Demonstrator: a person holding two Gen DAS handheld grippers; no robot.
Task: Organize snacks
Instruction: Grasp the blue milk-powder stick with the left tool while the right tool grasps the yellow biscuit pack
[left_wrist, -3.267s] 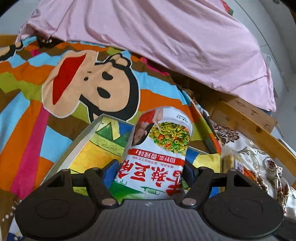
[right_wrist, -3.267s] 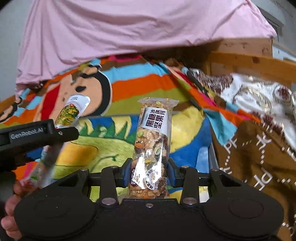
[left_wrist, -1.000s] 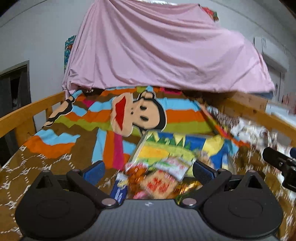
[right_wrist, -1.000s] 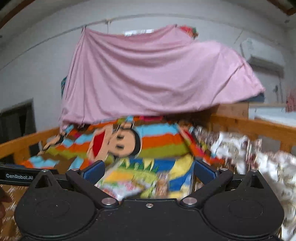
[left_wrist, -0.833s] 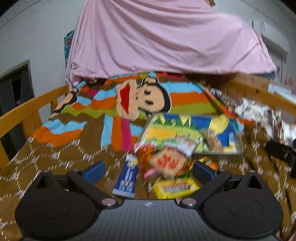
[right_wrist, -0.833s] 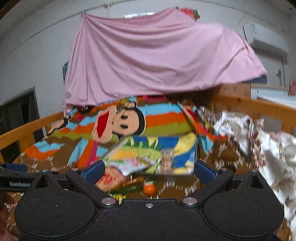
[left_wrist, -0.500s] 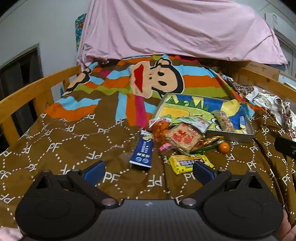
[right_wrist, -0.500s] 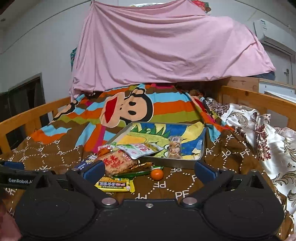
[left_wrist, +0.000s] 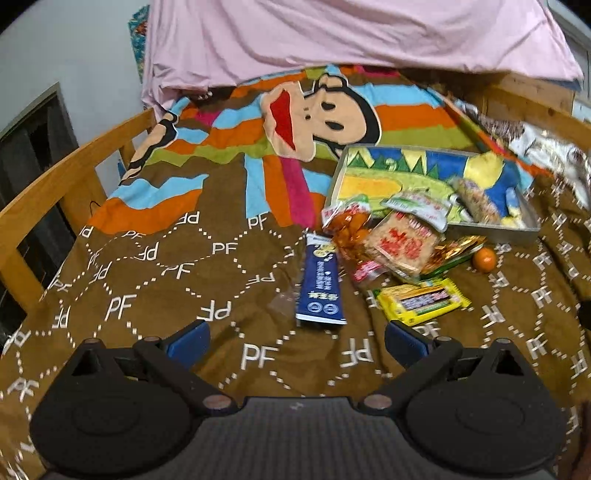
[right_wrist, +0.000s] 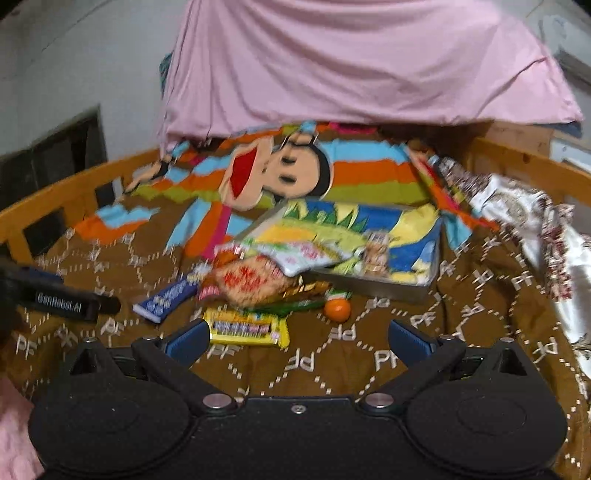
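Observation:
A heap of snacks lies on the brown blanket: a blue packet (left_wrist: 320, 282), a yellow packet (left_wrist: 421, 299), a red-printed cracker bag (left_wrist: 404, 248), an orange-filled bag (left_wrist: 349, 225) and a small orange (left_wrist: 484, 259). Behind them sits a metal tray (left_wrist: 493, 233) with a cartoon lining, holding a green-and-white pouch (left_wrist: 419, 206) and a nut bar (left_wrist: 476, 201). My left gripper (left_wrist: 295, 341) is open and empty, short of the blue packet. My right gripper (right_wrist: 297, 339) is open and empty, just behind the yellow packet (right_wrist: 245, 328) and orange (right_wrist: 337, 309). The tray (right_wrist: 373, 286) lies beyond.
Wooden bed rails (left_wrist: 70, 173) run along the left and the right (right_wrist: 517, 155). A pink sheet (left_wrist: 332, 33) hangs at the back. A patterned white quilt (right_wrist: 535, 221) is bunched at right. The left gripper's arm (right_wrist: 66, 301) juts in at the right view's left edge.
Both grippers let go of their snacks, now lying in the tray, and pulled back. Over the last second both views tipped down and closed in on the snack heap.

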